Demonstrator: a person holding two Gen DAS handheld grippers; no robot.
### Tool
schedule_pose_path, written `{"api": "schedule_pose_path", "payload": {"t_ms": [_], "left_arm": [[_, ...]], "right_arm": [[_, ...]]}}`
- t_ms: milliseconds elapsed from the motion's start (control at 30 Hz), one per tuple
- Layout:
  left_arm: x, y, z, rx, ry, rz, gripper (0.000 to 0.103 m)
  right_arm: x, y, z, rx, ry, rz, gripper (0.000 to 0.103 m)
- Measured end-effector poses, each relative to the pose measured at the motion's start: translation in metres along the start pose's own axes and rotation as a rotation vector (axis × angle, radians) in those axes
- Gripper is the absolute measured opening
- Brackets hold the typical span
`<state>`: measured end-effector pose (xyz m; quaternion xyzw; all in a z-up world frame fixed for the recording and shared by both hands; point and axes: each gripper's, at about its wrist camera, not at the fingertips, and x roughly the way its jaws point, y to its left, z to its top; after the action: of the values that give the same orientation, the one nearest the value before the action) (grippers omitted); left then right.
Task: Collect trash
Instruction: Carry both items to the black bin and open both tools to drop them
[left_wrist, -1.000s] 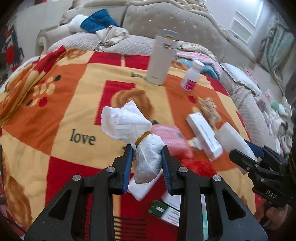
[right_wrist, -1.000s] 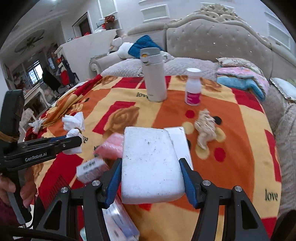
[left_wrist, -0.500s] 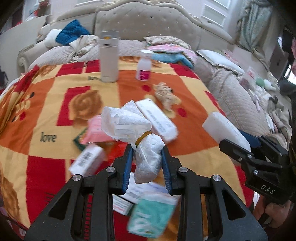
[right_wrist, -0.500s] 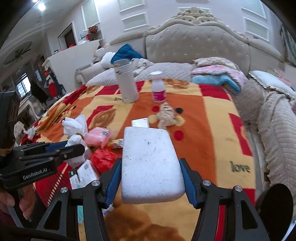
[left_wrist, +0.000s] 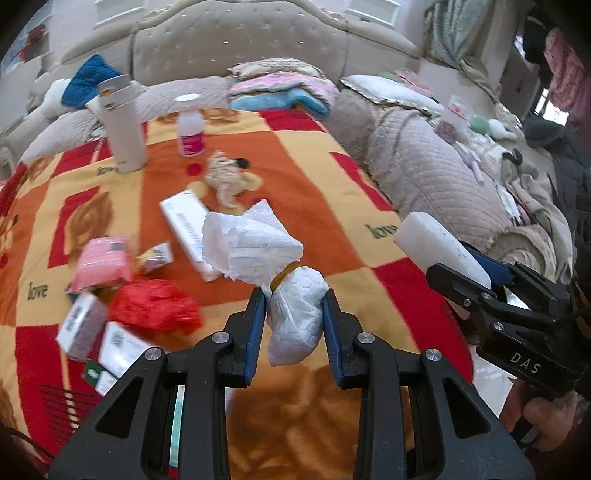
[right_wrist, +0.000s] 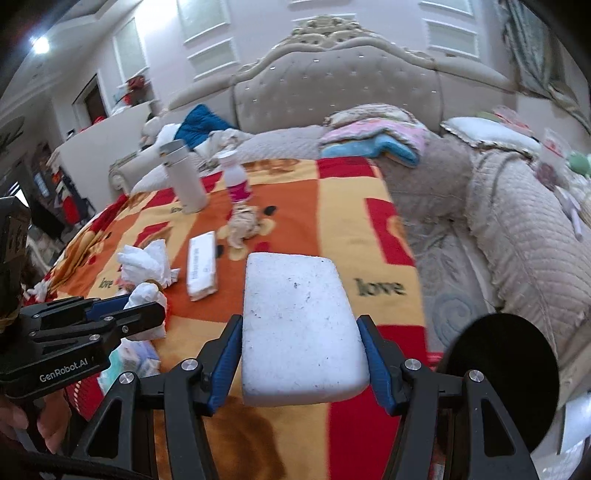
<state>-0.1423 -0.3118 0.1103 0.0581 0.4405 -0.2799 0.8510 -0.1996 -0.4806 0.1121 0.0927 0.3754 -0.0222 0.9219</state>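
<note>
My left gripper (left_wrist: 294, 314) is shut on a white tissue bundle (left_wrist: 273, 269) tied with a rubber band, held above the patterned blanket (left_wrist: 332, 206). My right gripper (right_wrist: 299, 354) is shut on a white foam block (right_wrist: 299, 325); the same block (left_wrist: 439, 247) shows at the right of the left wrist view. In the right wrist view the left gripper (right_wrist: 129, 314) with its tissue bundle (right_wrist: 147, 273) is at the left. A black round bin (right_wrist: 498, 376) sits low at the right, beside the blanket's edge.
On the blanket lie a long white box (left_wrist: 188, 229), a pink packet (left_wrist: 101, 264), red crumpled plastic (left_wrist: 155, 310), small boxes (left_wrist: 81, 328), a crumpled beige wad (left_wrist: 225, 181), a white flask (left_wrist: 123, 125) and a small bottle (left_wrist: 190, 125). A quilted sofa (left_wrist: 443, 173) curves along the right.
Both grippers have swept to the right across the blanket with their loads still held. The flask and bottle have slid to the left of the views, and the black bin has come into sight.
</note>
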Motion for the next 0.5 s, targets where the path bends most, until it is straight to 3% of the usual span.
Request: {"api": "schedule_pose_path", "payload": {"t_ms": [500], "left_arm": [[0.038, -0.106, 0.003, 0.132, 0.072, -0.115, 0.028]], "right_arm": [[-0.029, -0.099, -0.033, 0.154, 0.007, -0.129, 0.059]]}}
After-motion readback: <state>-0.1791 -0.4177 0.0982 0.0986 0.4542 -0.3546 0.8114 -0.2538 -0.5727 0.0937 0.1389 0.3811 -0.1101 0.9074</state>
